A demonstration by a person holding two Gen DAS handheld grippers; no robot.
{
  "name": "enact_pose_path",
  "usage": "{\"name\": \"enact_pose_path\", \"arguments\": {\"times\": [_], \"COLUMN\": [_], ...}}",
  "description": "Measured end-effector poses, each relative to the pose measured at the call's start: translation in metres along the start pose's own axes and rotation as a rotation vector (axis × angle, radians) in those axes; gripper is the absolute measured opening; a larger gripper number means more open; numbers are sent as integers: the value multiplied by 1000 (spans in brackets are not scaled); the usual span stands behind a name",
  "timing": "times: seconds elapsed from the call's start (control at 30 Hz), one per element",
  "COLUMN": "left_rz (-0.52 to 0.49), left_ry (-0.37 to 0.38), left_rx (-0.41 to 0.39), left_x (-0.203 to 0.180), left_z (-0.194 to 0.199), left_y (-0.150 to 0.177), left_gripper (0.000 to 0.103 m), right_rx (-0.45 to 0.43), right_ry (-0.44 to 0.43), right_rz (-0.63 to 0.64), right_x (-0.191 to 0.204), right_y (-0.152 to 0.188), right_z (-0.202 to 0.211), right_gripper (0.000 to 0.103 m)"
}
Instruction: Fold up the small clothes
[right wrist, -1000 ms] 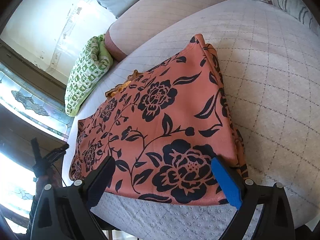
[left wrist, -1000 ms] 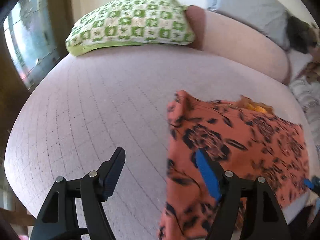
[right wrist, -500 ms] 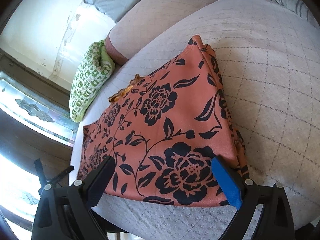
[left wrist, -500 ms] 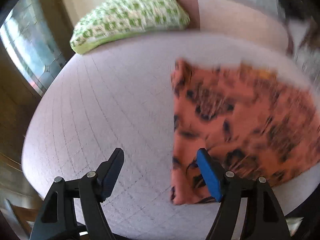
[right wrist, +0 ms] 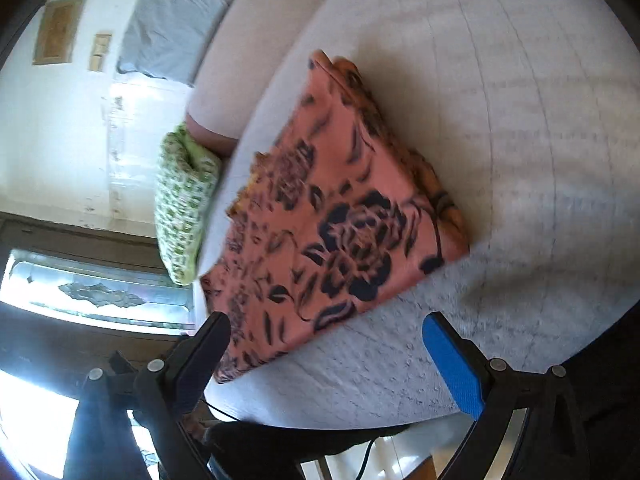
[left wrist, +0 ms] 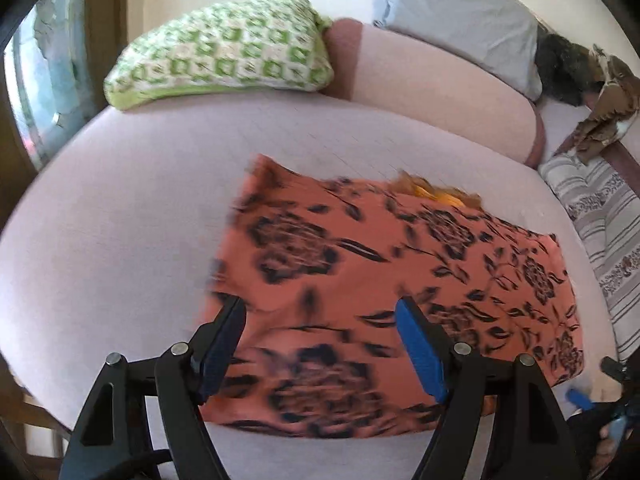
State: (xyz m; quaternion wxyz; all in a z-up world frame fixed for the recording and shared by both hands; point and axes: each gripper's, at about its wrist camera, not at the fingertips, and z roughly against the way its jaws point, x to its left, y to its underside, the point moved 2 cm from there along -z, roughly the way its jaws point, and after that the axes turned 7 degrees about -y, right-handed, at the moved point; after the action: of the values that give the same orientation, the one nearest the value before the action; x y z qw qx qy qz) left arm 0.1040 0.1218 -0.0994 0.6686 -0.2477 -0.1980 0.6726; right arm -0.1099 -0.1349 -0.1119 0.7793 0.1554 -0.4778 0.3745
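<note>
Both grippers, left (left wrist: pixel 320 344) and right (right wrist: pixel 326 354), hang open and empty; pinch the cloth's (left wrist: pixel 384 280) near edge (all layers) before folding far.

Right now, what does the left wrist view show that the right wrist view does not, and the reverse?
Only the left wrist view shows the striped grey cushion, the crumpled brown cloth behind it, and the right gripper's blue tip at the lower right edge. Only the right wrist view shows the framed picture on the wall and the patterned glass window panel. Both show the folded orange garment with black flowers lying flat on the pale quilted bed, the green-and-white checked pillow, and open, empty grippers, left gripper and right gripper.
</note>
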Motion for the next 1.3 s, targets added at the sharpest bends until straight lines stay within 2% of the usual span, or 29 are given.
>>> {"name": "enact_pose_path", "arguments": {"times": [0.07, 0.2, 0.37, 0.5, 0.63, 0.7, 0.8, 0.9, 0.97, 1.0, 1.03, 1.07, 1.1, 1.13, 1.2, 1.3], "left_rz": [-20, -48, -45, -60, -61, -69, -64, -40, -72, -108, -161, -202, -220, -218, -191, -191], "left_ry": [14, -28, -38, -33, -44, -47, -27, 17, 9, -4, -27, -53, -64, -66, -38, -51], "left_rx": [5, 38, 47, 48, 72, 60, 51, -10, -21, 10, 75, 87, 34, 28, 53, 65], "left_x": [-20, -40, -40, -37, -34, -34, -34, -38, -46, -53, -59, -64, -66, -66, -66, -66], "left_z": [-3, -20, -25, -27, -43, -44, -36, -20, -22, -31, -46, -54, -49, -45, -44, -49], "left_y": [3, 10, 11, 11, 16, 18, 15, 7, 8, 12, 19, 25, 26, 26, 23, 23], "left_gripper": [77, 77, 77, 77, 77, 78, 78, 78, 83, 83, 83, 84, 84, 84, 84, 84], "right_rx": [-13, -41, -60, -113, -143, -140, -166, -185, -174, -173, -176, -182, -184, -186, -193, -180], "right_ry": [-2, -21, 5, 12, 71, 94, 95, 120, 141, 151, 154, 154, 151, 141, 133, 167], "right_rz": [-42, -166, -149, -157, -130, -158, -115, -65, -68, -74, -80, -84, -85, -82, -68, -71], "right_x": [-5, -17, -6, 2, 8, 3, 14, 20, 16, 12, 10, 11, 11, 14, 17, 10], "right_y": [-5, -14, -16, -22, -34, -34, -36, -37, -38, -38, -37, -38, -37, -38, -39, -39], "right_z": [-4, -4, 2, 7, 0, -7, -5, -4, -9, -11, -13, -13, -12, -10, -6, -11], "right_gripper": [98, 99, 99, 99, 99, 99, 97, 94, 94, 94, 94, 94, 94, 93, 92, 92]}}
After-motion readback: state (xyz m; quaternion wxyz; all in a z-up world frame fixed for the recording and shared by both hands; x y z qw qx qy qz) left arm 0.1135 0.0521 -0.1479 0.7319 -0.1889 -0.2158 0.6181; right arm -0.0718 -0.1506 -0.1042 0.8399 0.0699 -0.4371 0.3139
